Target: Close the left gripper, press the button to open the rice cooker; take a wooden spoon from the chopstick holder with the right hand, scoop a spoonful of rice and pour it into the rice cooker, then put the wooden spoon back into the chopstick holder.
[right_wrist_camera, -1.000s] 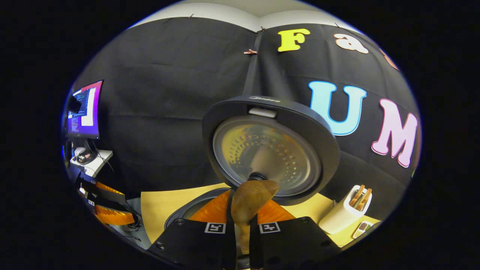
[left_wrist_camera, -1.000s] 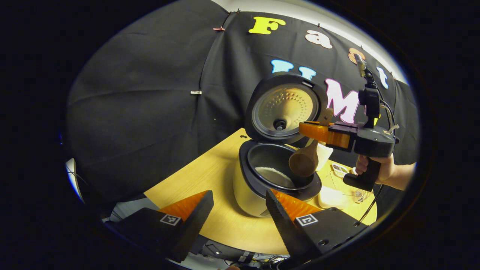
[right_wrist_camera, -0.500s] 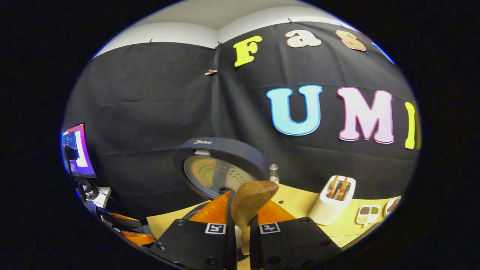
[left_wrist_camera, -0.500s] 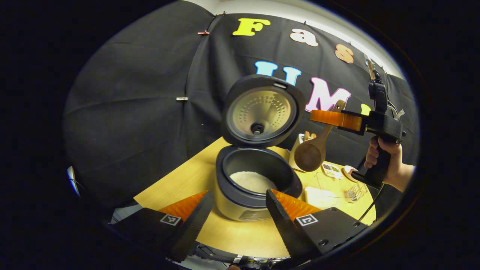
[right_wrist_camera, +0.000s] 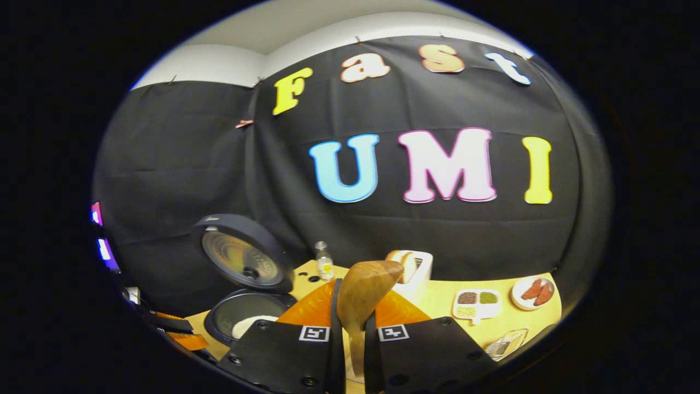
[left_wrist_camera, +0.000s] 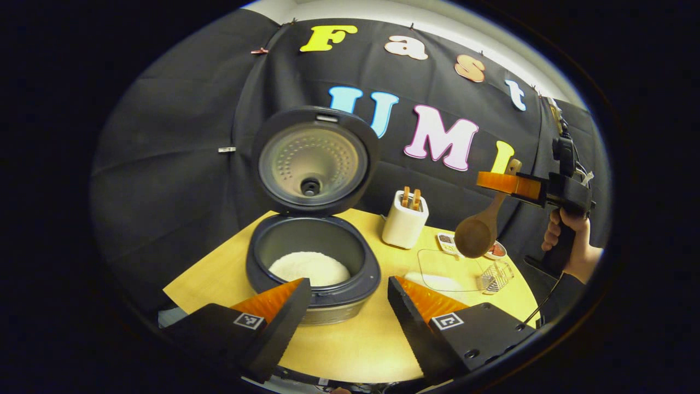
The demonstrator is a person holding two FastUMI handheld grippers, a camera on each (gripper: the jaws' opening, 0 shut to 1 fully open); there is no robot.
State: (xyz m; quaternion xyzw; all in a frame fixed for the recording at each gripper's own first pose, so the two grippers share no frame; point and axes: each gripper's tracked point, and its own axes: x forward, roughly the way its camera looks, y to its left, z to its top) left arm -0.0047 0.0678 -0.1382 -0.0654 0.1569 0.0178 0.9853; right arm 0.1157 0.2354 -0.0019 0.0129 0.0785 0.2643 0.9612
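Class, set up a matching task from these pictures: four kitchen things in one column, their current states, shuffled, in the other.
Things:
1. Round dark rice cooker lid
2. Brown wooden spoon
3. White chopstick holder
4. Left gripper

States:
A. Standing on the table
B. Open, holding nothing
C. Raised open
D. Clamped in the right gripper

Pairs: 1-C, 2-D, 3-A, 4-B

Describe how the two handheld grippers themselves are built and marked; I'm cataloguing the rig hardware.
The left gripper has two black wedge-shaped blocks, each carrying a small square black-and-white marker, with ridged fingers. The right gripper bears the same paired markers. In the left gripper view its black body has a pistol-style handle, an upright mast on top and a thin dark cable trailing below.
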